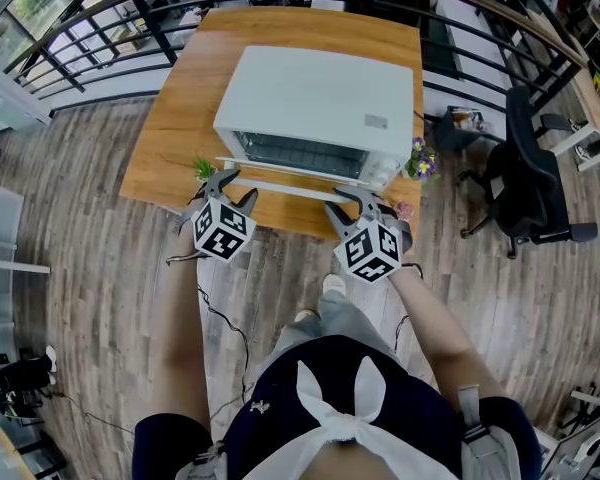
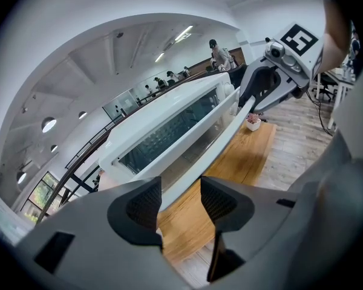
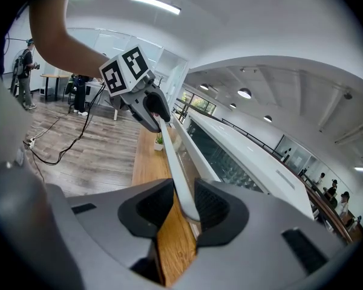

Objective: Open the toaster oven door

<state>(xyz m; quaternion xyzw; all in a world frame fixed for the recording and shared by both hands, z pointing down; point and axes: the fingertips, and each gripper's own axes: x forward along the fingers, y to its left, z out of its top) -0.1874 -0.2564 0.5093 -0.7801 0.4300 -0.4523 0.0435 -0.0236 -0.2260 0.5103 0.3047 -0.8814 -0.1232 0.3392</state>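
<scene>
Toaster oven (image 1: 320,98) door handle (image 3: 175,162) was pinched in my right gripper (image 3: 183,201) at lower centre; left gripper (image 2: 180,198) fingers were spread.

White box-shaped toaster oven (image 1: 320,108) on rectangular wooden table (image 1: 175,118), near its front edge. Small green potted plant (image 1: 204,167) left of oven, purple-flowered pot (image 1: 418,158) right. Black swivel office chair (image 1: 525,183) right of table; dark metal railing (image 1: 158,30) behind.

A person in a dark navy top (image 1: 280,413) with a white knotted bow shape (image 1: 346,404) on the front, light grey trousers (image 1: 342,318) and white shoes (image 1: 333,284). The left gripper (image 1: 230,184) and right gripper (image 1: 351,204) are grey with black ridged fingers (image 2: 144,203). Each carries a cube (image 1: 223,230) of black-and-white square markers. A thin black cable (image 1: 223,318) trails from the left one.
</scene>
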